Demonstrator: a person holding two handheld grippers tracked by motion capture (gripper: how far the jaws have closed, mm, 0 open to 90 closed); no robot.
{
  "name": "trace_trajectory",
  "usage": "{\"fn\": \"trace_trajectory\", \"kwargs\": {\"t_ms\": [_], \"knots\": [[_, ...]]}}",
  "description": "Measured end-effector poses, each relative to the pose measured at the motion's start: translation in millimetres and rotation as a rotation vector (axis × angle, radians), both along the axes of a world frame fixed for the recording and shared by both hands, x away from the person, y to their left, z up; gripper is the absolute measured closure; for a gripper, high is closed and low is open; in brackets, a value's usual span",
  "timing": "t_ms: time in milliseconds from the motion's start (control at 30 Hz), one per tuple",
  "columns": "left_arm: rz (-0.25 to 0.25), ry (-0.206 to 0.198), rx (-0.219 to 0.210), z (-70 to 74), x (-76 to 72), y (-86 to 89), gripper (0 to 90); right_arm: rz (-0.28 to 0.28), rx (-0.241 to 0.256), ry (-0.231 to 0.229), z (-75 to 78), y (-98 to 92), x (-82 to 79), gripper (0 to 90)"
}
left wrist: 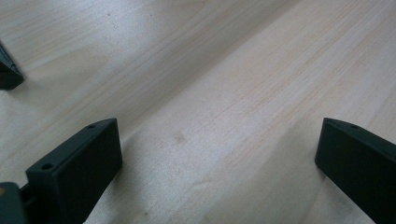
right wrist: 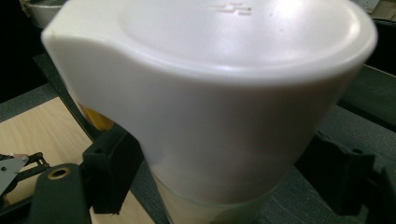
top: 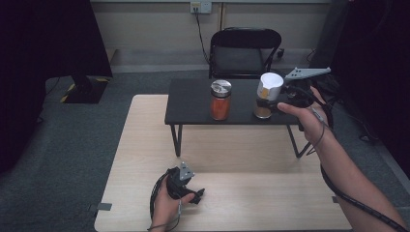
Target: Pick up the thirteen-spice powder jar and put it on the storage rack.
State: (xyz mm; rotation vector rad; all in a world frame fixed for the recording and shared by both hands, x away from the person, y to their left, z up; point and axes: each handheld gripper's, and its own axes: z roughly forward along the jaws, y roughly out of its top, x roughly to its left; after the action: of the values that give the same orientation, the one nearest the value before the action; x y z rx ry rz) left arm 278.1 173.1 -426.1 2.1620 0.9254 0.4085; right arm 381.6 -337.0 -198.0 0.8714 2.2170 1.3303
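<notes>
Resting near the front edge of the wooden table [top: 145, 145], the left gripper [top: 193, 195] lies idle with its jaws spread wide over bare wood; farther off, the right gripper [top: 276, 102] pinches the white-capped jar [top: 267, 94] just under its cap, at the right end of the small black shelf [top: 193, 104]; the jar looks tilted, so a firm, level grip seems wise, keeping clear of the red-filled jar [top: 220, 99] standing apart on its left.
</notes>
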Motion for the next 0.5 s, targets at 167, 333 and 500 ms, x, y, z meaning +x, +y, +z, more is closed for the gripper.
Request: {"fn": "trace_trajectory", "kwargs": {"t_ms": [167,333,500], "knots": [[0.0,0.0,0.0,0.0,0.0,0.0,0.0,-0.003,-0.012,0.003,2.6,0.6,-2.4,14.4],[0.0,0.0,0.0,0.0,0.0,0.0,0.0,-0.004,-0.022,0.003,5.0,0.7,-4.8,9.6],[0.0,0.0,0.0,0.0,0.0,0.0,0.0,-0.002,0.008,0.016,4.0,-2.7,-5.9,3.0]]}}
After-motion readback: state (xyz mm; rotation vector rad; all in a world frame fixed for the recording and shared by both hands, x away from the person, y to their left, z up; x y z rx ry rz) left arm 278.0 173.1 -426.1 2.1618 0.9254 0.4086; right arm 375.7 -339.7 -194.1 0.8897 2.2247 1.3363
